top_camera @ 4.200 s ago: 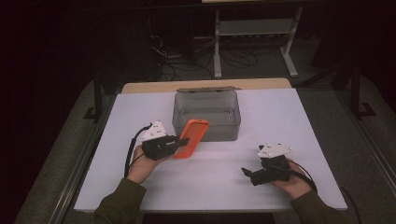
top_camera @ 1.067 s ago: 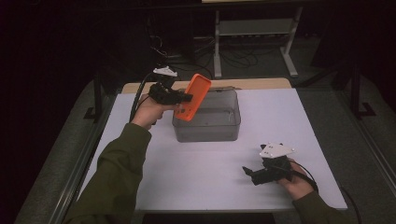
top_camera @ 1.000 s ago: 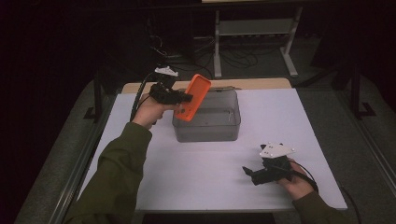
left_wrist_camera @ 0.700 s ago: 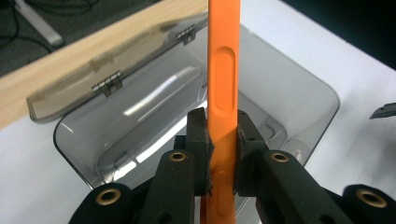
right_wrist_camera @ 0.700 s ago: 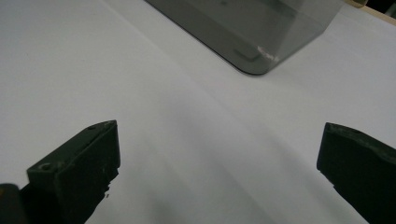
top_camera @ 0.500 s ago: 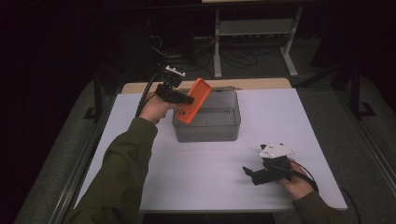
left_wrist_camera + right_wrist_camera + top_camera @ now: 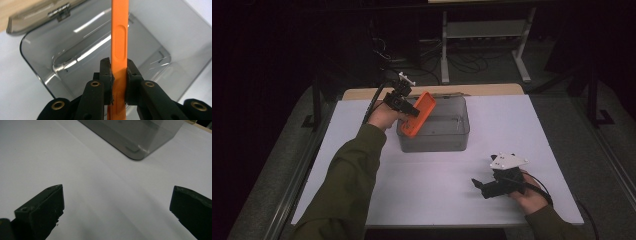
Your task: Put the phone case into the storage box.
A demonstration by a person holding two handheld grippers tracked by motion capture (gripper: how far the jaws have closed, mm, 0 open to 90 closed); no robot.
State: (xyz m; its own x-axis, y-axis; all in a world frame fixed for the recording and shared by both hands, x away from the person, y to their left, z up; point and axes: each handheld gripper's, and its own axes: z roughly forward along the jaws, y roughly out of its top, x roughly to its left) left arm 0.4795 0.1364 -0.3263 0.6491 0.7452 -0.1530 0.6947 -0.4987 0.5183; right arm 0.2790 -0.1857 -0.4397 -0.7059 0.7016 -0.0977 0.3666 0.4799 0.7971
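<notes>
Over grey bin | left gripper jaws grasping orange case (no readable writing) | right gripper released

From my left gripper view, the orange case ran off the top edge, and its lower end was hidden behind the jaws.

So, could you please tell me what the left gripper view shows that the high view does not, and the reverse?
The left gripper view alone shows the pads pressing both faces of the orange case, an oblong cutout in the case's edge, and the latch on the box's hinged lid.

The high view alone shows the right tool, apart on the white table, and both sleeves.

Both show the left tool holding the case over the open smoky box.
</notes>
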